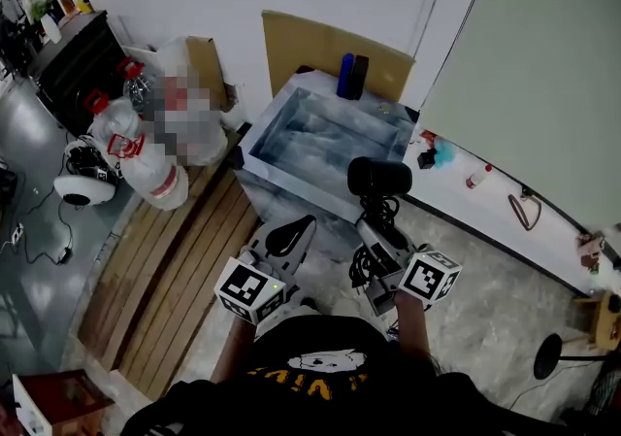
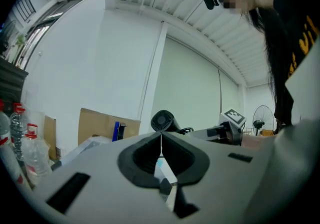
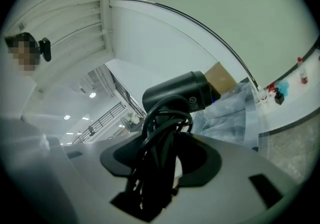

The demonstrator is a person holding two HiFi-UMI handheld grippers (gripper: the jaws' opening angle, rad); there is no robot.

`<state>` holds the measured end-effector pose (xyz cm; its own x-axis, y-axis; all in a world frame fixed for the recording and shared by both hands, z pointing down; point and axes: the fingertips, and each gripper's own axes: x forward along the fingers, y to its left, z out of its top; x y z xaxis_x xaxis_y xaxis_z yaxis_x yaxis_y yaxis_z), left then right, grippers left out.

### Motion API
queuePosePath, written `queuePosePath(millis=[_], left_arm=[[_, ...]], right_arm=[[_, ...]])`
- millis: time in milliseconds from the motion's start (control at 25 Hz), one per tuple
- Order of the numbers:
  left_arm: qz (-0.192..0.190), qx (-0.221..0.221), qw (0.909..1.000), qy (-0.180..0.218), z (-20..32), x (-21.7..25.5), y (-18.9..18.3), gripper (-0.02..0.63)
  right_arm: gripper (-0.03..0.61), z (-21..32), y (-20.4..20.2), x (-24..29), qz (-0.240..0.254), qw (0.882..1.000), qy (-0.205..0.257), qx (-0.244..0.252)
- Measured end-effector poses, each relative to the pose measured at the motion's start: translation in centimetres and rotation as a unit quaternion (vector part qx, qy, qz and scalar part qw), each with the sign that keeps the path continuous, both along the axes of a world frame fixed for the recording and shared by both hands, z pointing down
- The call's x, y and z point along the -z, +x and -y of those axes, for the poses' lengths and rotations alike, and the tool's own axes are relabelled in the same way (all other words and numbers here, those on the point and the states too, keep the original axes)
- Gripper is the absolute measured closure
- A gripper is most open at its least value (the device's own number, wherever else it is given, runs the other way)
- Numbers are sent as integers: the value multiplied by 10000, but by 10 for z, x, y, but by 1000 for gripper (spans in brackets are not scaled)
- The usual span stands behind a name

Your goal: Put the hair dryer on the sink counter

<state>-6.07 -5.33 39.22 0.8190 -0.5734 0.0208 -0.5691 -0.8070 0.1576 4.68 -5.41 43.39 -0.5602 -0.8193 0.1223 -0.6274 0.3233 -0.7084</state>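
The black hair dryer [image 1: 380,177] stands upright in the air in front of the pale marbled sink basin [image 1: 281,114]. My right gripper [image 1: 373,222] is shut on its handle, and the bundled cord [image 3: 161,140] is pressed against that handle between the jaws. In the right gripper view the dryer's barrel [image 3: 182,92] points right, above the jaws. My left gripper [image 1: 290,233] hangs just left of it, shut with nothing between its pads [image 2: 150,152]. From the left gripper view the hair dryer [image 2: 162,120] shows end-on past the jaws.
Large plastic water bottles [image 1: 146,148] stand left of the sink on wooden slats [image 1: 179,264]. Cardboard [image 1: 310,50] and two dark bottles [image 1: 351,76] stand behind the basin. A white ledge [image 1: 505,216] on the right carries small items. A fan base [image 1: 553,358] sits on the floor at lower right.
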Motion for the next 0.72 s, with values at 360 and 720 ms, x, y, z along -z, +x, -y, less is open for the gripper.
queuePosePath(millis=[360,720], left_arm=[[-64,-99,9999,-58,20,-6,-1,604],[43,-155,9998,-87,70,-16,7,604]], right_arm=[[374,37,18,-13,-172,9993,-180,-274],[374,100,42,-35,-344,9980,-293,-431]])
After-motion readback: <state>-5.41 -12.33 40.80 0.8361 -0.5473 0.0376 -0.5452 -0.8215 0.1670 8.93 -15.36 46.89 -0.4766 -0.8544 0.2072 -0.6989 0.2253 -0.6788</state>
